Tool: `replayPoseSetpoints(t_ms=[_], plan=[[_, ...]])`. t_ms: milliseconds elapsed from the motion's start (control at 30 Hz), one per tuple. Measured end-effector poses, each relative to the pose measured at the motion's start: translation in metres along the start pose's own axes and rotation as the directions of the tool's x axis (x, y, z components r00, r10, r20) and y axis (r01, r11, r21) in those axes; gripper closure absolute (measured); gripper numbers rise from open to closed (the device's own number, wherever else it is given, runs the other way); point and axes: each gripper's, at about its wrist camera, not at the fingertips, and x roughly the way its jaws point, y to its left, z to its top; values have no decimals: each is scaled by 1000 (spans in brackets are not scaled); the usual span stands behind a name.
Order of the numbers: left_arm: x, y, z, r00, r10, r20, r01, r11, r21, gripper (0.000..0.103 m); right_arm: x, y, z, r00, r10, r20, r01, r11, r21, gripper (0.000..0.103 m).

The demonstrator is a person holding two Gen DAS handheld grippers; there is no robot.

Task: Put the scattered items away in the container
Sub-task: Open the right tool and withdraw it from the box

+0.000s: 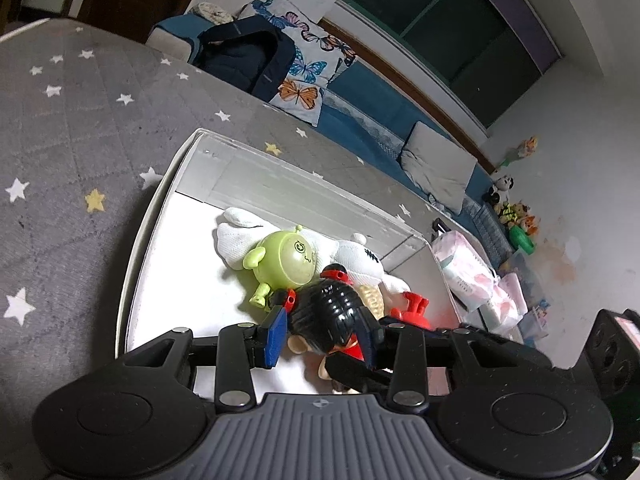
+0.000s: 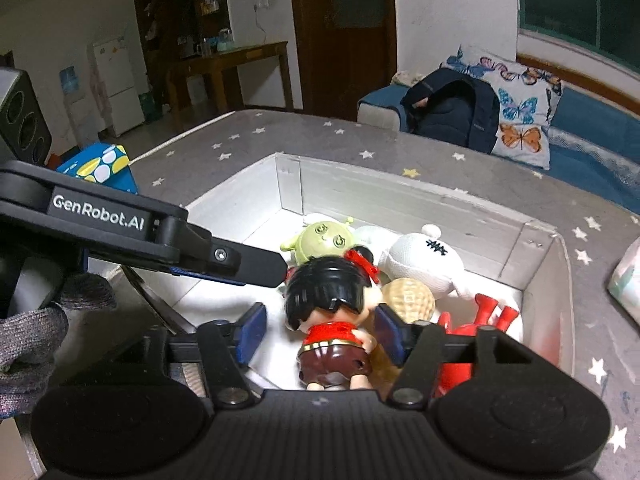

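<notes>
A doll with glossy black hair (image 1: 324,312) and a red top (image 2: 332,332) is upright inside the white box (image 2: 548,280), close to its near wall. My left gripper (image 1: 322,336) is shut on the doll's head, a blue pad on each side. One of its black fingers (image 2: 256,264) touches the head from the left in the right wrist view. My right gripper (image 2: 320,334) is open, its pads standing clear of the doll's body on both sides. Behind the doll in the box lie a green round toy (image 2: 320,236), a white plush (image 2: 424,256), a beige toy (image 2: 412,296) and a red toy (image 2: 480,320).
The box (image 1: 144,240) sits on a grey star-patterned bedspread (image 1: 80,120). Tissue packs (image 1: 464,268) lie just beyond its right end. A dark backpack (image 2: 452,112) and a butterfly pillow (image 2: 520,112) are on the blue couch behind. A gloved hand (image 2: 24,344) holds the left gripper.
</notes>
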Motion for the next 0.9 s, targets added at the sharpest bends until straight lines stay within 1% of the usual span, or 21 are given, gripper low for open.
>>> replayPoseSetpoints(t_ms=[133,233,367,467,600,633,667,833,900], plan=[[-8,-10,-5,999,34,8,-34,997,65,63,-12,4,-1,1000,-11,26,10,1000,7,40],[-16,-17,-11,999,41,14,-43,994,105,63,-22,6,-5,999,-19,42,17,999,29,40],[-30,-31,-23,995,81,55,-90,980,178,63,-36,7,-14,997,-24,68,20,998,62,40],[-39,-41,-32,993,92,75,-106,969,223,63,-47,10,-20,996,-28,84,20,996,86,39],[-49,-49,-47,993,86,84,-105,961,257,63,-60,14,-33,994,-46,94,36,994,108,38],[-51,-50,-51,992,89,88,-110,958,264,63,-64,15,-36,993,-52,102,41,993,108,36],[-53,-52,-55,991,94,94,-116,955,273,63,-67,16,-38,993,-58,106,46,993,108,31],[-62,-57,-74,985,133,114,-162,940,302,63,-82,25,-54,990,-77,115,65,993,99,31],[-64,-57,-80,986,129,111,-157,941,302,63,-87,28,-60,989,-84,119,73,993,97,30]])
